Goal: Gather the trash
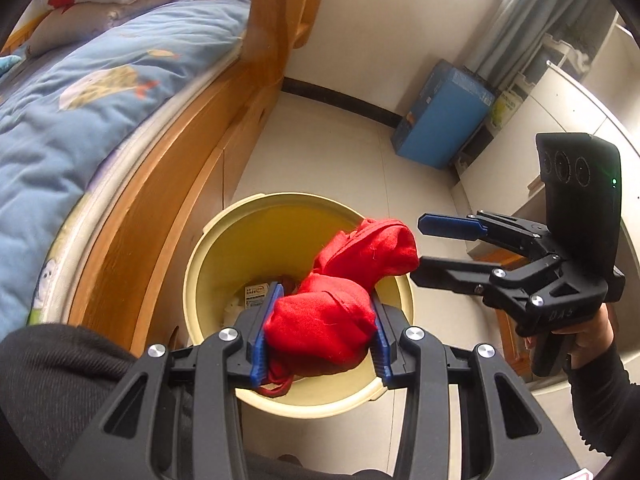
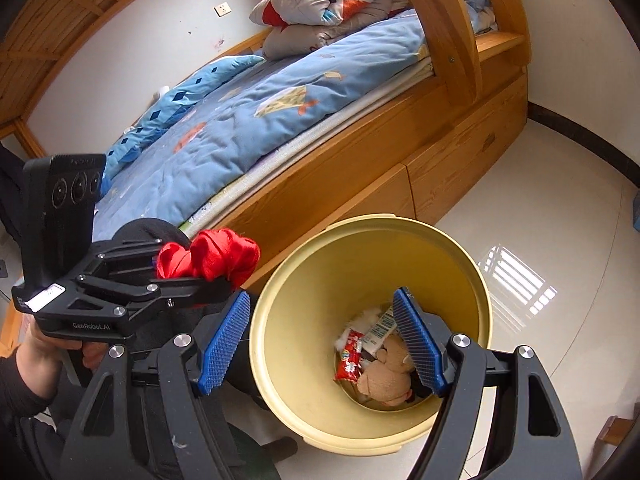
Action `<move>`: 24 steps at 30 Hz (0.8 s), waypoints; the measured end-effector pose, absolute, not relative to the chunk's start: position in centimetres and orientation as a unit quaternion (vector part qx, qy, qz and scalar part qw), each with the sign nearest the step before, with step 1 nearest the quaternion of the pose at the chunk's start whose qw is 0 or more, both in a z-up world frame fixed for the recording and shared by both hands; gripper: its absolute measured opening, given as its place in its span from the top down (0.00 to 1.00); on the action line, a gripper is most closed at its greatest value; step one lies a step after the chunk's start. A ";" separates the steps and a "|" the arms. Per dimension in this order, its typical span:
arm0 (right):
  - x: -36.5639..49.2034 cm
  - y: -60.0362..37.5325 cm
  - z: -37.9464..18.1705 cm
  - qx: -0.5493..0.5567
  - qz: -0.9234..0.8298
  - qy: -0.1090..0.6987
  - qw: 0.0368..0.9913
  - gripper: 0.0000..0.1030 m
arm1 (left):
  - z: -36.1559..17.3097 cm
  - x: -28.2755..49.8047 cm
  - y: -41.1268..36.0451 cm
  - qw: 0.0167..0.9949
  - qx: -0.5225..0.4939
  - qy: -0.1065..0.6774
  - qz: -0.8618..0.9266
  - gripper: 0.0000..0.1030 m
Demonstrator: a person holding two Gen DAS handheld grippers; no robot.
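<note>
**Red cloth held over the bin, ready to drop**

The left gripper has its jaws pinching a bunched red cloth, which hangs just above the open mouth of the yellow bin on the floor beside the wooden bed. The step in hand looks like the release. To do it well, the bundle should sit over the middle of the opening before the jaws part: in the left wrist view, the upper lobe of the cloth overlaps the bin's right rim, so a drop from here might leave part draped over the edge. Shifting slightly toward the bed side and lowering a little should make it fall clear. A loose red strand hangs below the blue pads and could catch on them, so a wide opening is advisable.

The right gripper has its jaws spread with nothing between them, angled down at the bin's mouth; 1 finger sits over the rim in its own view. Inside lie a red wrapper, a plush toy and paper scraps. Both grippers tilt steeply downward, the left one beside the person's dark sleeve. The right should stay out of the cloth's path.
</note>
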State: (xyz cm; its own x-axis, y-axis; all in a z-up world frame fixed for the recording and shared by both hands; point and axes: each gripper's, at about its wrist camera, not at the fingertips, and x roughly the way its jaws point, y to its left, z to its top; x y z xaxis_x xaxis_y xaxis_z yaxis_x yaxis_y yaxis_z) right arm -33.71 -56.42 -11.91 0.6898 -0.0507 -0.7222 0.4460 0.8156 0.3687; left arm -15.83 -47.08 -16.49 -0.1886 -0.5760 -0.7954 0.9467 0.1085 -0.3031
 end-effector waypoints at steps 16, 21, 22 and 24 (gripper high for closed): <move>-35.5 -57.7 -12.8 0.269 -0.164 0.375 0.872 0.30 | -18.0 -17.5 -50.8 0.591 0.251 0.448 -0.623 0.17; -34.9 -57.3 -13.4 0.269 -0.152 0.386 0.869 0.30 | -18.1 -17.6 -50.7 0.592 0.257 0.444 -0.621 0.17; -34.8 -57.1 -13.4 0.265 -0.152 0.388 0.869 0.30 | -18.1 -17.6 -50.6 0.594 0.257 0.444 -0.620 0.17; -34.6 -56.8 -13.3 0.261 -0.148 0.390 0.871 0.30 | -18.1 -17.5 -50.5 0.595 0.255 0.444 -0.619 0.17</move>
State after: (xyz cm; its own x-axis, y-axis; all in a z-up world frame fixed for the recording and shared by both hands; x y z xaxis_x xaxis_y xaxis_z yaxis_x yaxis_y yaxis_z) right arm -34.60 -56.83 -13.34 0.6516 -0.0540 -0.7567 0.4608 0.8205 0.3382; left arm -17.50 -50.46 -18.05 -0.1608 -0.5097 -0.8452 0.9638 0.1034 -0.2458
